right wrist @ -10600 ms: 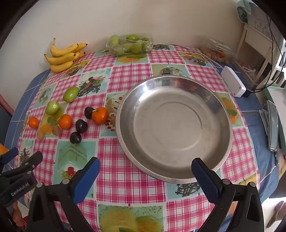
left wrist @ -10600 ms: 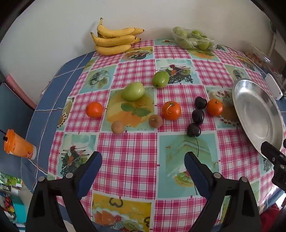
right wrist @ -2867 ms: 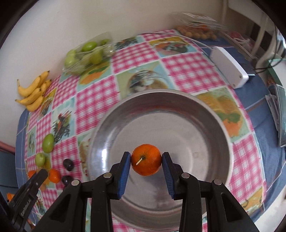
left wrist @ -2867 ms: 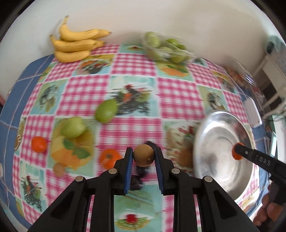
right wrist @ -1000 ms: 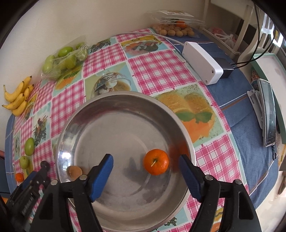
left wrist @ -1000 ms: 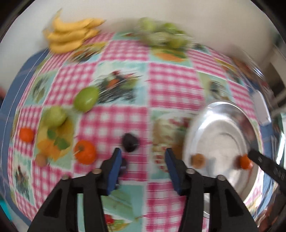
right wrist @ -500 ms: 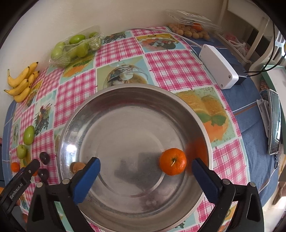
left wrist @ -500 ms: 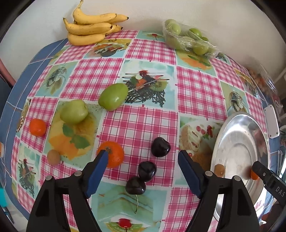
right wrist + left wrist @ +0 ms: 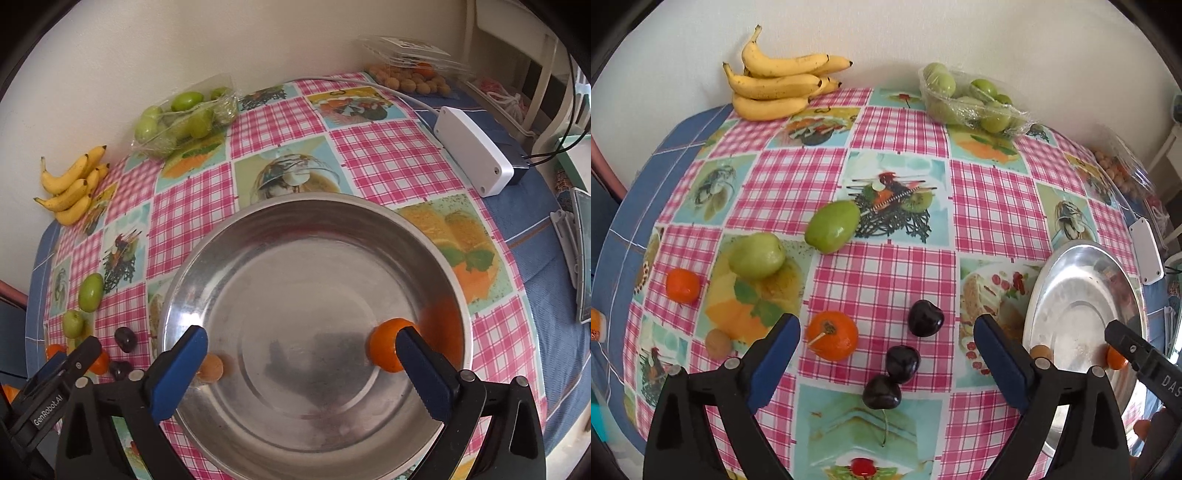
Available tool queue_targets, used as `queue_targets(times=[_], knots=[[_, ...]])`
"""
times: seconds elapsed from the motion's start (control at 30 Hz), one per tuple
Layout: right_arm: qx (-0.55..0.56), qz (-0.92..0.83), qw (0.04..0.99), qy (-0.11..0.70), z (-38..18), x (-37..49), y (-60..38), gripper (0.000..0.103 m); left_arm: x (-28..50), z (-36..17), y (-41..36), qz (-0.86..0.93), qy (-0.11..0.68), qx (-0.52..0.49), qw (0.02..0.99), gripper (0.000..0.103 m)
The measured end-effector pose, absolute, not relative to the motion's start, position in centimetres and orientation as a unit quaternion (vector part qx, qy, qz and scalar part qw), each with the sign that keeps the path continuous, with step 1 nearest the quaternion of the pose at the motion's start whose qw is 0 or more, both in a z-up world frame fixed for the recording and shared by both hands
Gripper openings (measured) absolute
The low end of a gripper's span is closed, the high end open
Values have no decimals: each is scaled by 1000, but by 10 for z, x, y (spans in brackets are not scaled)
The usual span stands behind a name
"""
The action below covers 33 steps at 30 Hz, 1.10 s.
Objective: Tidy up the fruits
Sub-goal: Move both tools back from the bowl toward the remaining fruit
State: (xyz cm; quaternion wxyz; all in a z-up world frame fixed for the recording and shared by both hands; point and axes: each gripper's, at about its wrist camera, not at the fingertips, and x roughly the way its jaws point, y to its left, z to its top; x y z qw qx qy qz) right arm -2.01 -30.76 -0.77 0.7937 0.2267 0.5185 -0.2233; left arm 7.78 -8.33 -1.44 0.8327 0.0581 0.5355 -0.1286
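Note:
A steel bowl [image 9: 258, 266] holds an orange [image 9: 384, 345] at its right and a brown kiwi [image 9: 211, 366] at its left. My right gripper [image 9: 301, 354] hangs open and empty over the bowl. My left gripper [image 9: 886, 341] is open and empty above three dark cherries [image 9: 902, 362] and an orange [image 9: 833, 335]. Two green fruits [image 9: 833, 226], a second orange [image 9: 682, 285] and a small brown fruit [image 9: 718, 343] lie further left. The bowl [image 9: 1067, 291] is at the right in the left wrist view.
Bananas [image 9: 775, 86] and a wrapped tray of green fruit [image 9: 971, 99] lie by the far wall. A white box [image 9: 472, 149] with cables and a packet of small round fruit [image 9: 410, 79] sit behind the bowl. A phone [image 9: 585, 254] lies at the right table edge.
Both grippers let go of their fruit: the kiwi and the orange now lie in the bowl. My left gripper has swung back left over the cherries and opened wide.

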Motion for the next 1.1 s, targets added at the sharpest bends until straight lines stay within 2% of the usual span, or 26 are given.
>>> queue_targets(times=[0.27, 0.67, 1.1], knots=[[195, -193, 821, 502, -4, -14, -289, 103, 78, -4, -69, -134, 505, 51, 851, 95], [172, -204, 832, 487, 8, 0, -272, 103, 92, -3, -35, -124, 516, 30, 847, 95], [184, -84, 857, 473, 17, 34, -189, 103, 112, 7, 52, -65, 514, -29, 855, 95]])
